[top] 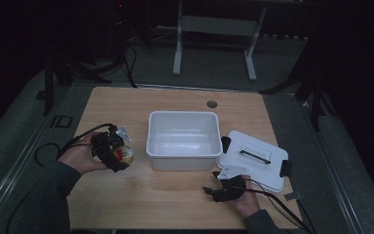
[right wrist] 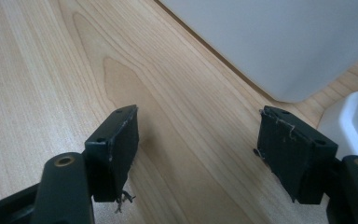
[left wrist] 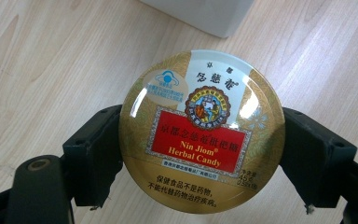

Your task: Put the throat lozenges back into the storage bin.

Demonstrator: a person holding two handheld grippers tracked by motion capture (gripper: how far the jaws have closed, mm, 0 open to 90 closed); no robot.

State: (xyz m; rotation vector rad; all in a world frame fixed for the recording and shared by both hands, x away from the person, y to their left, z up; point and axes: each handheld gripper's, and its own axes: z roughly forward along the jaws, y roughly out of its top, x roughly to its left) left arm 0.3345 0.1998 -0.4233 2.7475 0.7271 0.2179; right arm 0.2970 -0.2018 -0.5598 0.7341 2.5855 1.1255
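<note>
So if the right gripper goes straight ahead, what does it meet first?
Probably the bin: the open right gripper has bare table ahead, then the bin's white wall. The lid lies off to one side.

light: dim, dark surround | floor (top: 214, 63): grey | bench (top: 175, 195): pale wood | beyond: white frame stand (top: 214, 29), black tripod legs (top: 316, 92)

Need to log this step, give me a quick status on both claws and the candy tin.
Left claw clamped on the round candy tin, left of the white bin. Right claw open, nothing between its jaws, low over the table beside the bin lid. Nothing blocks the way to the bin.
</note>
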